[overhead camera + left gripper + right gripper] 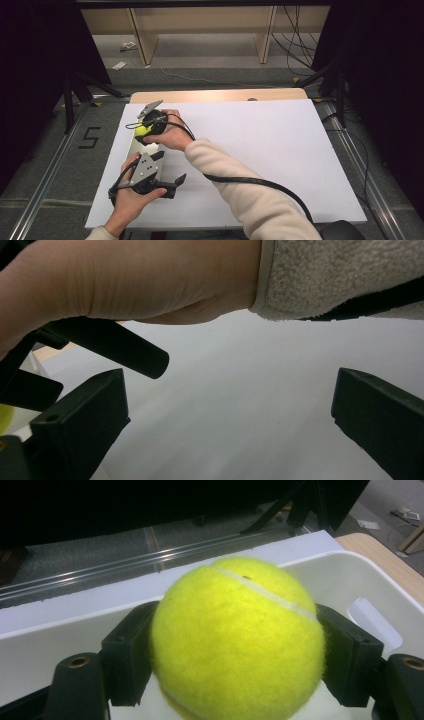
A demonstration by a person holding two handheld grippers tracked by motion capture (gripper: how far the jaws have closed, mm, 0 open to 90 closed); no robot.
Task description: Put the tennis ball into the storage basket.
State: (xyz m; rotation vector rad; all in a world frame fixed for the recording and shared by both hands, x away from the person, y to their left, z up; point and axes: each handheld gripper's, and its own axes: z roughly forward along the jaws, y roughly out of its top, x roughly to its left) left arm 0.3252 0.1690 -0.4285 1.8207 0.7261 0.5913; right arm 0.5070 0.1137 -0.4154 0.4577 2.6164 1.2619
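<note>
Counter (280, 150) under a white sheet, viewed from above, with both forearms entering from the near edge. At far left, left gripper (167, 182) held low near the front edge, jaws spread wide with nothing between them, seemingly parked clear of the work. Just beyond it, white tray (134, 146) lying near the sheet's left edge. Above the tray, right gripper (145, 131), reached across by a cream sleeve (250, 192), jaws clamped on a yellow tennis ball (142, 131). In the right gripper view, tennis ball (237, 637) pinched at its two sides, hanging over the tray's pale floor and rim (370, 575), probably so as to be set down inside or lifted out. Round, so no long axis; white seam running diagonally across the top, from upper left down to the right.
</note>
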